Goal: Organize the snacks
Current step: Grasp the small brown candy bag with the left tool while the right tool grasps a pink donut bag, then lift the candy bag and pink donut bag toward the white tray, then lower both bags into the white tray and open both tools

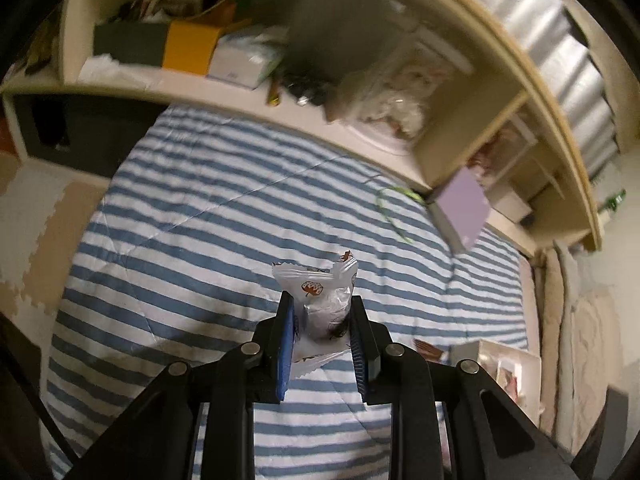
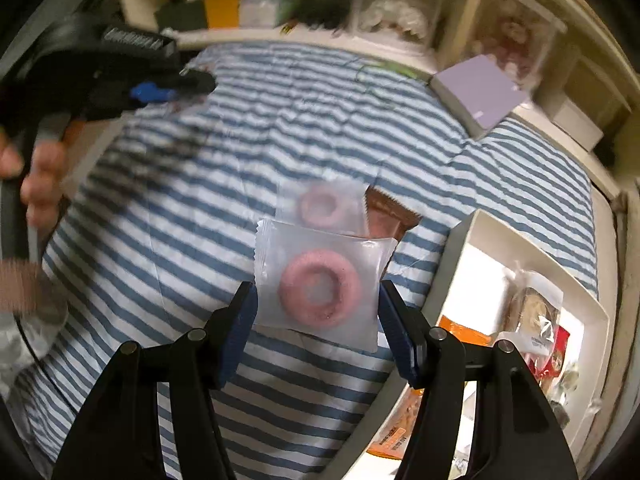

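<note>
My left gripper (image 1: 322, 300) is shut on a small white snack packet (image 1: 324, 296) with brown print and holds it above the blue-and-white striped bedspread (image 1: 224, 208). It also shows in the right wrist view (image 2: 168, 88), blurred, at the upper left. My right gripper (image 2: 318, 300) is open, its fingers on either side of a clear packet with a pink donut (image 2: 318, 290) that lies on the bedspread. A second pink donut packet (image 2: 326, 206) and a brown packet (image 2: 390, 216) lie just beyond it. A white box (image 2: 452, 264) with several snacks stands at the right.
A purple box (image 2: 478, 94) lies at the far edge of the bed; it also shows in the left wrist view (image 1: 466, 208). A cream shelf unit (image 1: 460, 136) with boxes and bags runs along the back. A green cord (image 1: 390, 208) lies on the bedspread.
</note>
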### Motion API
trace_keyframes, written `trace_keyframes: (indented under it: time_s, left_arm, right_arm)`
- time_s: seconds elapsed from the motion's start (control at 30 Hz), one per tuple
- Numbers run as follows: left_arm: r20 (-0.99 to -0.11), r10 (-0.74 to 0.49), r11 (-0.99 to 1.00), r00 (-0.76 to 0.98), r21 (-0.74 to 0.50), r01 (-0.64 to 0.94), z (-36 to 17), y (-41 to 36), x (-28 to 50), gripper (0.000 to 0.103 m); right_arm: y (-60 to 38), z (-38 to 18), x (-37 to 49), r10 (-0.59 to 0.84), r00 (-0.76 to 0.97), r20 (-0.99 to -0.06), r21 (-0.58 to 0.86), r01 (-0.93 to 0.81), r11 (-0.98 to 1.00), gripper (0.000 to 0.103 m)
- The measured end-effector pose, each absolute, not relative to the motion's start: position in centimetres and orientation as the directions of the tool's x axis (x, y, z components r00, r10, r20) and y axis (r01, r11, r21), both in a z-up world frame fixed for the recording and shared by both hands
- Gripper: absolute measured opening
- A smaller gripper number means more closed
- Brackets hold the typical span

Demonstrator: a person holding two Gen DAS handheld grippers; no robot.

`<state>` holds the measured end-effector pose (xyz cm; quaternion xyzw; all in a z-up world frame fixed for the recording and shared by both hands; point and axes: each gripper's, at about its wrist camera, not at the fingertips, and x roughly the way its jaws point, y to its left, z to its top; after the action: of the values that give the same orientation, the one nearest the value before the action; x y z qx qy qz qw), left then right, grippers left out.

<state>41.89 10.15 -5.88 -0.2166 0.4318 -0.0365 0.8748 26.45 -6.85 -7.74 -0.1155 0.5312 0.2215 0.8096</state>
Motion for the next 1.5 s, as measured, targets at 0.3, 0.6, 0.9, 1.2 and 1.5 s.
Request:
trace_keyframes:
  time_s: [0.3,0.6,0.9,1.2,1.5]
  left_arm:
    - [-0.679,-0.260,0.940,0.687,-0.341,0.019,-0.9,7.5,36.9,0.025]
    - [-0.620,-0.295,0.946,0.727,-0.297,0.130,2.4,4.0,31.7,0.025]
    - [-0.574,-0.341,0.933,0.744,-0.306,0.192,2.9,0.0,27.3,0.025]
    - [-0.586,-0.390,0.911,0.711,-0.359,0.203,0.6,-3.6,26.0,0.025]
    - [-0.637,-0.413,0.910,0.651,-0.322,0.262,-2.9,-9.4,26.6,0.025]
  right_arm:
    - [-9.1,-4.6,27.6,0.253,0.429,-0.867,0.074,-0.391,0.917,0.062]
    - [-12.7,0.0,25.7,0.275,0.529,-0.803,0.097,-0.338,0.936,0.063]
    - [-17.5,3.2,23.1,0.274,0.612,-0.742,0.101,-0.302,0.948,0.064]
    - [-23.4,3.6,20.8,0.217,0.674,-0.706,0.101,-0.208,0.973,0.065]
    - [-30.4,0.7,19.2,0.155,0.650,-0.744,0.139,-0.076,0.987,0.066]
